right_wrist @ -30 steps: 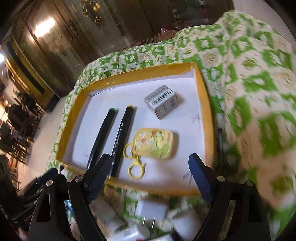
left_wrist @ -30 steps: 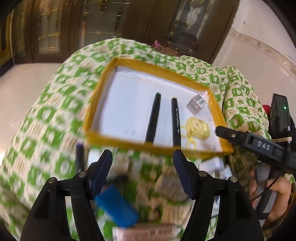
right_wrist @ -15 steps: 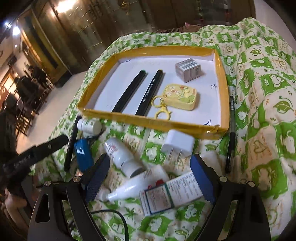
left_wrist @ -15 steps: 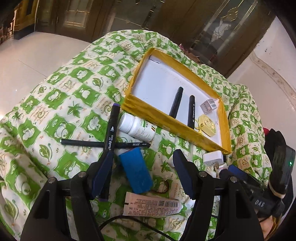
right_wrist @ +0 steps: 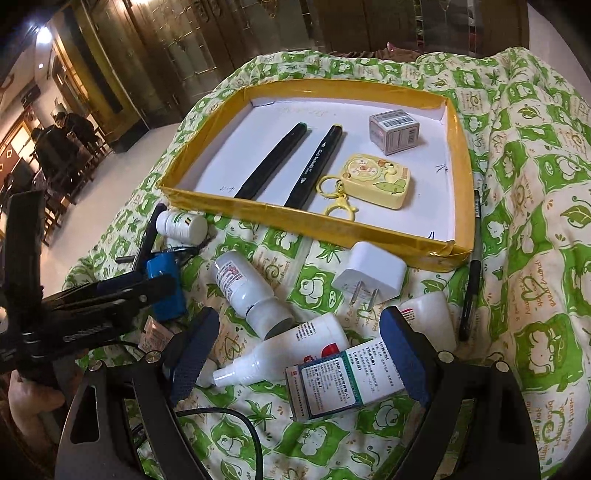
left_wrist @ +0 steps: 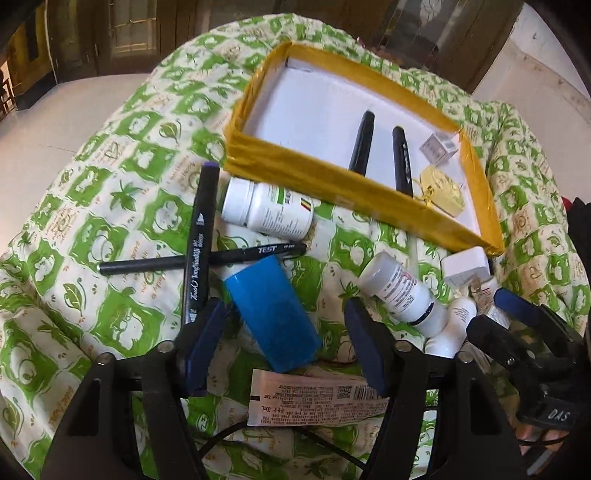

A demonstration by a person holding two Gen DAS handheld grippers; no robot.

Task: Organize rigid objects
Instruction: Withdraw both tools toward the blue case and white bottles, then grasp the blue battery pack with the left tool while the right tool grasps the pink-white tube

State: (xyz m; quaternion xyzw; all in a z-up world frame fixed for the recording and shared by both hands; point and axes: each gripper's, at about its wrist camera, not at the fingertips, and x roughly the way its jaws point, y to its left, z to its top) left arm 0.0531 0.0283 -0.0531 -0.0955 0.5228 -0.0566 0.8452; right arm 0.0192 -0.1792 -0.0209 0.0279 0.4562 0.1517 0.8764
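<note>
Soft daylight falls evenly on the green-patterned cloth (left_wrist: 110,206) and both views are sharp with faint shadows, while the fisheye bends and darkens the edges and a ceiling lamp (right_wrist: 43,34) glares in the dim background

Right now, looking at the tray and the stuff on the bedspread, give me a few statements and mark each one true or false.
1. Two black markers lie inside the yellow tray. True.
2. The white charger plug sits in the tray. False: it lies on the bedspread, just outside the tray's near wall.
3. The yellow keychain is in the tray beside the small barcode box. True.
4. The left gripper is shut on the blue block. False: its fingers are closing around it, not yet pressing.
</note>
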